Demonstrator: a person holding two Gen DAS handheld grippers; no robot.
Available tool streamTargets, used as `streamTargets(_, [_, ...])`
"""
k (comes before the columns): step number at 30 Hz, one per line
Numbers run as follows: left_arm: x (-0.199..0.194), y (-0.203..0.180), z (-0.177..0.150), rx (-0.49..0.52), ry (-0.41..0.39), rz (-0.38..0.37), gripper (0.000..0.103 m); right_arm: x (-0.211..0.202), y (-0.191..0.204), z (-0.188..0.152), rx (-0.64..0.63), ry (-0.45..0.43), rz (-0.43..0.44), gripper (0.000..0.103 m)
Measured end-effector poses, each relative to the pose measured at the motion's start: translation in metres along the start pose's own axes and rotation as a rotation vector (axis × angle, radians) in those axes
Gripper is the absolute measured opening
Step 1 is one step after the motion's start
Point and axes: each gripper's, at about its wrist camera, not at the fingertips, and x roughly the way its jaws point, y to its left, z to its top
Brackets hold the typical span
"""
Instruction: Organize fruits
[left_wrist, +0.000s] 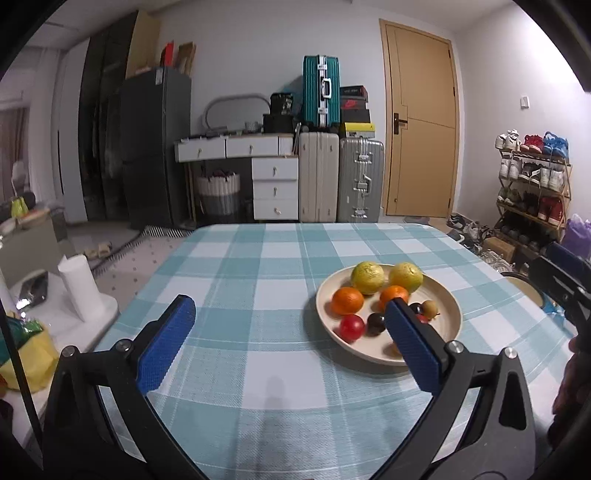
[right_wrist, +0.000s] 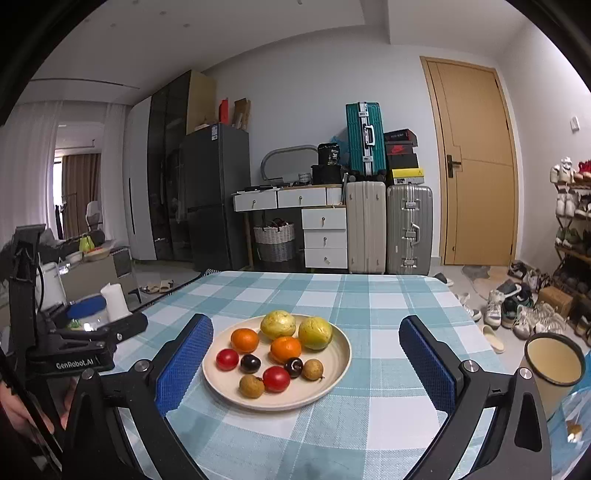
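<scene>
A cream plate (right_wrist: 332, 369) (left_wrist: 448, 315) sits on the checked tablecloth and holds several fruits: two yellow-green ones (right_wrist: 277, 324), two oranges (right_wrist: 244, 339), two red ones (right_wrist: 276, 379), two dark plums (right_wrist: 250, 363) and two brown longans (right_wrist: 313, 369). My right gripper (right_wrist: 306, 369) is open and empty, its blue pads (right_wrist: 184, 363) standing either side of the plate, above the table. My left gripper (left_wrist: 288, 343) is open and empty, left of the plate; its right pad (left_wrist: 412, 349) hides part of the plate.
A cream enamel mug (right_wrist: 554, 365) stands at the table's right edge beside a clear bag (right_wrist: 574, 424). The left gripper body (right_wrist: 70, 354) shows at the far left of the right wrist view. A white roll (left_wrist: 79, 286) stands on a side table. Suitcases, drawers, a shoe rack lie beyond.
</scene>
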Motion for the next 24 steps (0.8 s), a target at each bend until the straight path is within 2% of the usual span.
streamTargets(8, [0.008, 0.002, -0.014, 0.003, 0.016, 0.022, 0.102, -0.001, 0.005, -0.011, -0.037, -0.01, -0.006, 0.103])
streamTargets(12, [0.009, 0.007, -0.014, -0.018, 0.012, 0.003, 0.102, 0.0, 0.003, -0.015, -0.036, -0.007, -0.012, 0.103])
streamTargets(21, [0.024, 0.002, -0.013, 0.001, 0.075, 0.038, 0.102, 0.017, 0.004, -0.019, -0.048, 0.072, -0.037, 0.103])
streamTargets(24, [0.024, -0.002, -0.014, 0.018, 0.075, 0.025, 0.102, 0.02, 0.004, -0.02, -0.048, 0.083, -0.044, 0.103])
